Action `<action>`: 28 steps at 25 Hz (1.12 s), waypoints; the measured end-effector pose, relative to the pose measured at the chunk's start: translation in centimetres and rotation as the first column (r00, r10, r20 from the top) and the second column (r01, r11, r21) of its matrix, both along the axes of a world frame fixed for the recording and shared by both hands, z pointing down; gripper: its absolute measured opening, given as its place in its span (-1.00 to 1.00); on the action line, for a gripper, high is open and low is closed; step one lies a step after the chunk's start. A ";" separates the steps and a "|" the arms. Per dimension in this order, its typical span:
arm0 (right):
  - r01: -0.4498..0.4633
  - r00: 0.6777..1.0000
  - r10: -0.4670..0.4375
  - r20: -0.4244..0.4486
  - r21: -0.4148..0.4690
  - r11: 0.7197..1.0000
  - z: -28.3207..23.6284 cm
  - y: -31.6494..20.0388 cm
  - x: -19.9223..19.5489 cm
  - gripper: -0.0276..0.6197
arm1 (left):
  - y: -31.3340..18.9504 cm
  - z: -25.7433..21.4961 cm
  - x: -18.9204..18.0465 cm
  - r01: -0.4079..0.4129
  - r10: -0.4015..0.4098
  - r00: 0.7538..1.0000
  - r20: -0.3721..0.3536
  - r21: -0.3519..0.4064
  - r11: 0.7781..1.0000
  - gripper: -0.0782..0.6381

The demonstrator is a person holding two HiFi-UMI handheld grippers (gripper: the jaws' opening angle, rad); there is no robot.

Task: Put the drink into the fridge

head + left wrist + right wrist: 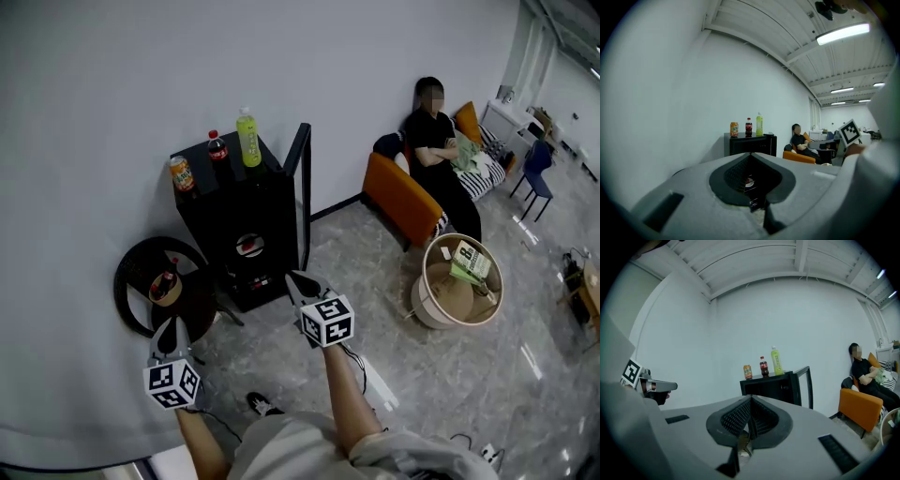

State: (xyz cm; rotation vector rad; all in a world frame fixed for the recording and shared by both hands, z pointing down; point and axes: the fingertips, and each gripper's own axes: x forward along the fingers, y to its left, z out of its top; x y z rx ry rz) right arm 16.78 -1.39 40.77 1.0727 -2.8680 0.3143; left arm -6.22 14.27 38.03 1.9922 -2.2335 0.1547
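Observation:
A black mini fridge (246,223) stands against the white wall with its door (303,192) swung open to the right. On its top are an orange can (181,173), a cola bottle (217,148) and a tall green drink bottle (248,137). The same bottles show far ahead in the left gripper view, green bottle (759,125), and in the right gripper view, green bottle (776,361). My left gripper (172,326) and right gripper (293,278) are both held low in front of the fridge, well short of it. Both are shut with nothing in them.
A round black side table (141,281) left of the fridge holds a small basket with another cola bottle (166,283). A person sits on an orange sofa (401,199) at the right. A round open bin (457,281) with a box stands on the floor.

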 end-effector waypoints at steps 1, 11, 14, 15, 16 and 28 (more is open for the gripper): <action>-0.012 1.000 0.012 0.010 0.000 1.000 -0.1 -0.4 -0.7 -0.90 | -0.9 0.1 -0.8 -0.020 0.020 1.000 -0.003 0.004 1.000 -0.75; -0.048 0.998 0.046 0.048 0.052 0.997 0.2 -2.4 -12.4 -0.90 | -4.3 2.4 -9.7 -0.125 0.125 0.992 -0.032 0.014 0.992 -0.76; -0.028 0.999 0.026 0.021 0.064 0.998 0.5 -3.1 -16.6 -0.90 | -4.8 2.9 -12.9 -0.103 0.103 0.993 -0.063 0.016 0.995 -0.75; -0.019 1.000 0.018 0.011 0.069 0.997 0.6 -3.4 -18.0 -0.90 | -5.0 3.1 -13.8 -0.096 0.097 0.993 -0.071 0.019 0.995 -0.76; -0.012 1.000 0.012 0.002 0.075 0.997 0.7 -3.8 -19.2 -0.90 | -5.3 3.2 -14.6 -0.091 0.092 0.993 -0.078 0.021 0.996 -0.75; 0.050 0.996 -0.058 0.072 0.117 0.992 -3.1 -19.7 -31.5 -0.42 | -15.0 1.2 -21.1 -0.084 0.084 0.996 0.001 0.047 0.995 -0.75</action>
